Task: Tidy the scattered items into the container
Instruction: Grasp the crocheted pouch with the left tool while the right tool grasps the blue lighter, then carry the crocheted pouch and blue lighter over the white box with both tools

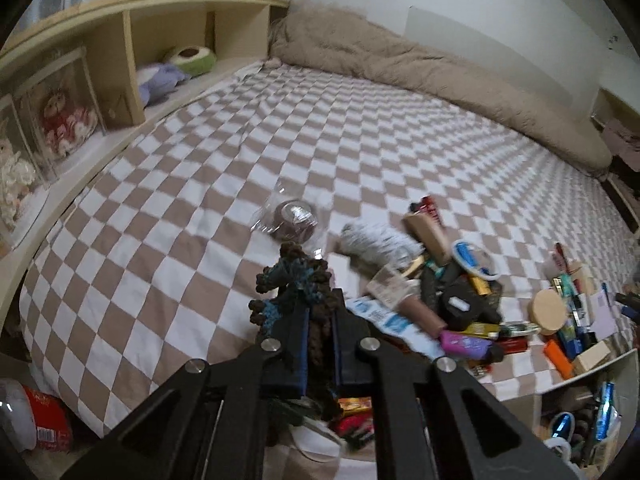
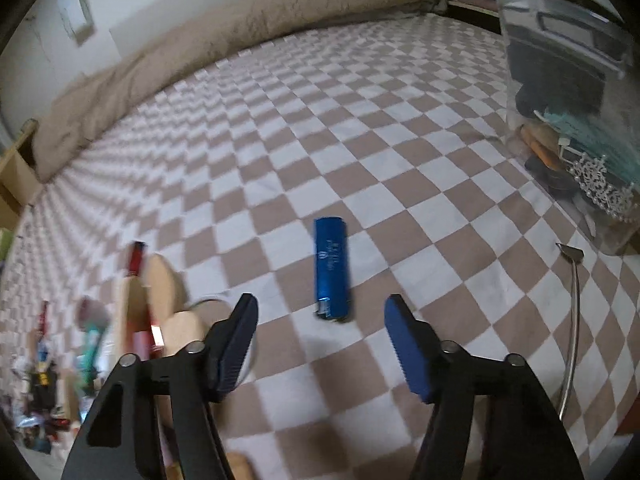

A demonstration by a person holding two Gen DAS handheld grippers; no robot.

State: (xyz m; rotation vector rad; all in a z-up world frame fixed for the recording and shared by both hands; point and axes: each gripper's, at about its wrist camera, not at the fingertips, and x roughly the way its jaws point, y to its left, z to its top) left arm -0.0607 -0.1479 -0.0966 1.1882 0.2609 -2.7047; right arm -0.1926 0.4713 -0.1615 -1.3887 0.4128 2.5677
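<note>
My left gripper [image 1: 318, 312] is shut on a brown and blue braided cord [image 1: 294, 280] and holds it above the checkered bed. A pile of scattered items [image 1: 448, 300] lies just to its right. My right gripper [image 2: 320, 312] is open and empty, its fingers on either side of the near end of a blue cylindrical tube [image 2: 332, 268] that lies on the bed. A clear plastic container [image 2: 572, 112] with several items inside, among them a silver tiara [image 2: 604, 184], stands at the right.
A wrapped round item [image 1: 294, 220] lies beyond the cord. A tan duvet [image 1: 420, 64] is bunched along the far wall. A headboard shelf [image 1: 132, 52] holds plush toys. A metal rod [image 2: 572, 320] lies near the container. Wooden blocks and small items [image 2: 132, 308] sit left of my right gripper.
</note>
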